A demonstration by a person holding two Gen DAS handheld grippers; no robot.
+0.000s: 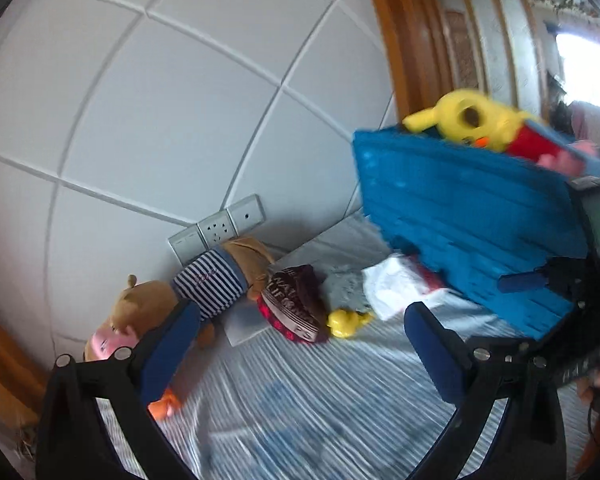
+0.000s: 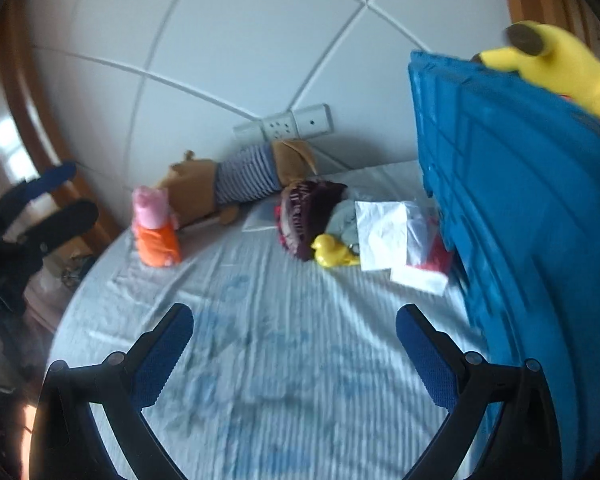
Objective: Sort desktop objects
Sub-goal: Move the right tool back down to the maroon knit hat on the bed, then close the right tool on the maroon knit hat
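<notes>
Both views are blurred. The left claw (image 1: 300, 344) stands wide apart with nothing between its blue pads, over the striped light-blue sheet (image 1: 300, 400) that covers the surface. The right claw (image 2: 294, 354) is likewise spread wide and has hold of nothing, with only the sheet showing between its fingers. Against the white panelled wall (image 2: 240, 40), below a row of wall sockets (image 2: 284, 126), lies a brown plush animal in a striped shirt (image 2: 240, 178), stretched on its side. A small pink pig toy in an orange dress (image 2: 154, 228) stands just in front of the plush animal's head; in the left view it is mostly hidden behind the left finger. To the right of these sits a dark maroon cap with lettering (image 2: 308, 216), and a small yellow duck (image 2: 332, 252) rests touching its lower edge. Beside the duck lies a clear plastic bag with white paper and something red (image 2: 400, 244), reaching to the foot of a large blue crate (image 2: 512, 208) at the right. A yellow plush toy (image 2: 560, 64) pokes above the crate's rim, with red and pink items beside it in the left view.
</notes>
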